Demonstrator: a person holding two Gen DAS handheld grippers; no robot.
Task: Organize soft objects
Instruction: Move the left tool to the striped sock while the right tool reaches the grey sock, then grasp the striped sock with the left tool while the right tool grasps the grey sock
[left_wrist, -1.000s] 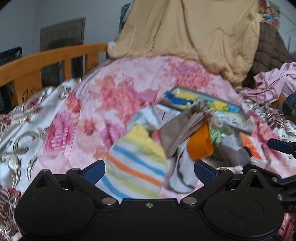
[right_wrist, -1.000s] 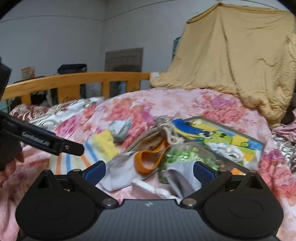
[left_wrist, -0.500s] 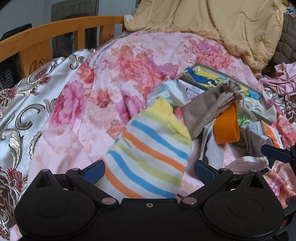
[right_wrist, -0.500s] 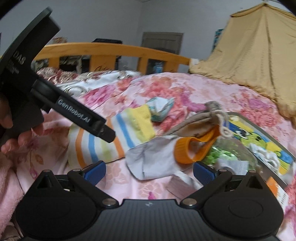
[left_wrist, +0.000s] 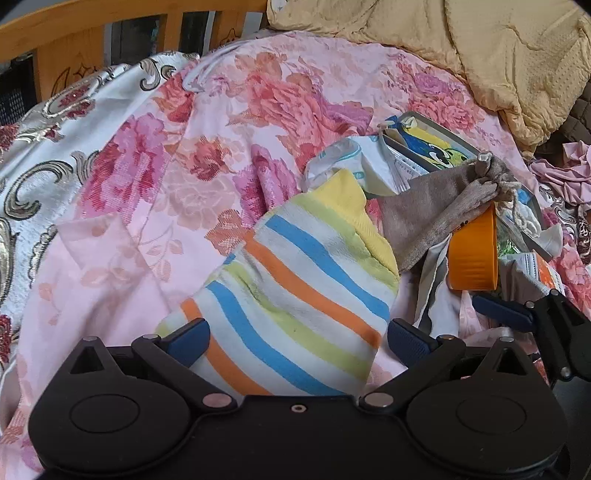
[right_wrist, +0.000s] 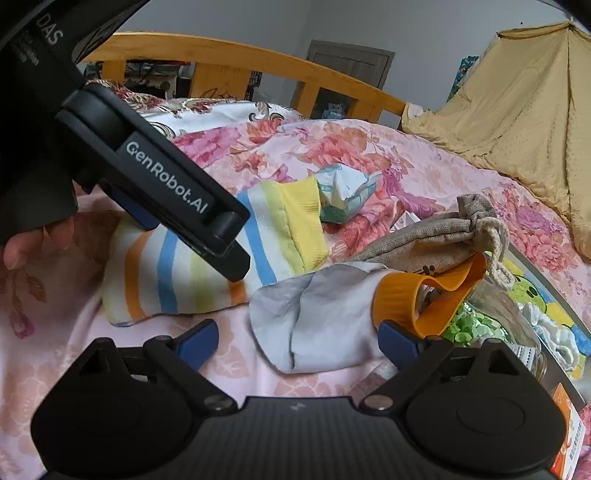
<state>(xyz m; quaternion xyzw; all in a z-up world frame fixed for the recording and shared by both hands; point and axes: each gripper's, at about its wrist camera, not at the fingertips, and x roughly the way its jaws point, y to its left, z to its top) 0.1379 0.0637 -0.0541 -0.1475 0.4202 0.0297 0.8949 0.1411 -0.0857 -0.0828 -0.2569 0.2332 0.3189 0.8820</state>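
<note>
I have one striped sock (left_wrist: 295, 295) lying flat on the pink floral bedspread (left_wrist: 155, 206), a soft terry knit with bands of blue, orange, lime and white and a ribbed yellow cuff. Its long axis runs diagonally in my left wrist view, cuff pointing up and away toward the clutter, toe end down between my left gripper (left_wrist: 297, 338) fingers. Those fingers stand spread wide on either side of the sock, pads clear of the cloth, nothing pinched.

My right gripper (right_wrist: 297, 338) has just been closing a little, yet its fingers are wide apart too. Between them lies one pale grey sock (right_wrist: 314, 321), thin and creased, limp, not gripped; its long axis runs across that view, with its right end just beside the right pad. Touching that end is one orange rubbery band (right_wrist: 417, 299), ribbed, bent into a loop.

Above the band rests one taupe drawstring pouch (right_wrist: 424, 236) of coarse woven cloth, its neck gathered by a cream cord and pointing right. One crumpled white and teal packet (right_wrist: 343, 192) sits beside the yellow cuff. A flat picture board (left_wrist: 436, 147) with cartoon print lies behind, partly covered.

A tan quilted blanket (left_wrist: 498, 48) is heaped at the far side, and a wooden bed rail (right_wrist: 258, 59) runs behind the bedding.
</note>
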